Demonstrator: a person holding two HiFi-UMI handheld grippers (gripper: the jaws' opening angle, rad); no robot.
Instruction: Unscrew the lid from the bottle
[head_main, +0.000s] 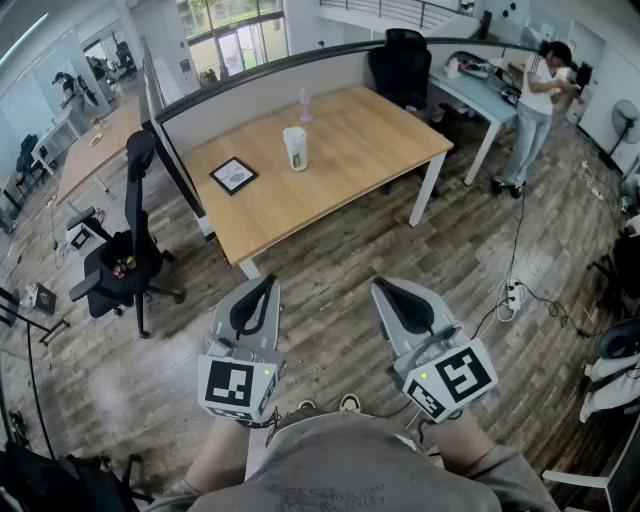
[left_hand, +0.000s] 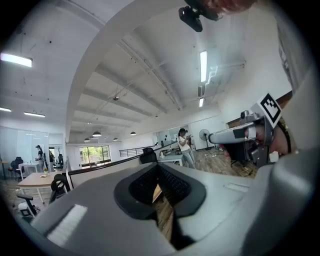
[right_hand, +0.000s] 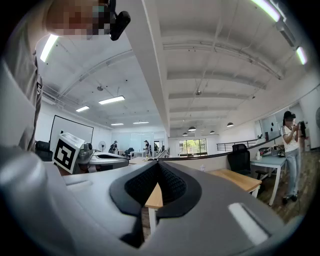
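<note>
Your left gripper (head_main: 266, 285) and right gripper (head_main: 384, 288) are both closed and empty, and the bottle (head_main: 295, 148) stands upright near the middle of the tabletop (head_main: 375, 140), well ahead of them, a little nearer to the left one.

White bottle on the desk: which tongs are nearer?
Left, slightly. The left tongs hang short of the bottle, nearly in line; the right tongs are equally short but farther to its right.

bottle (head_main: 295, 148) on table (head_main: 375, 150), right of frame (head_main: 233, 175)
</note>
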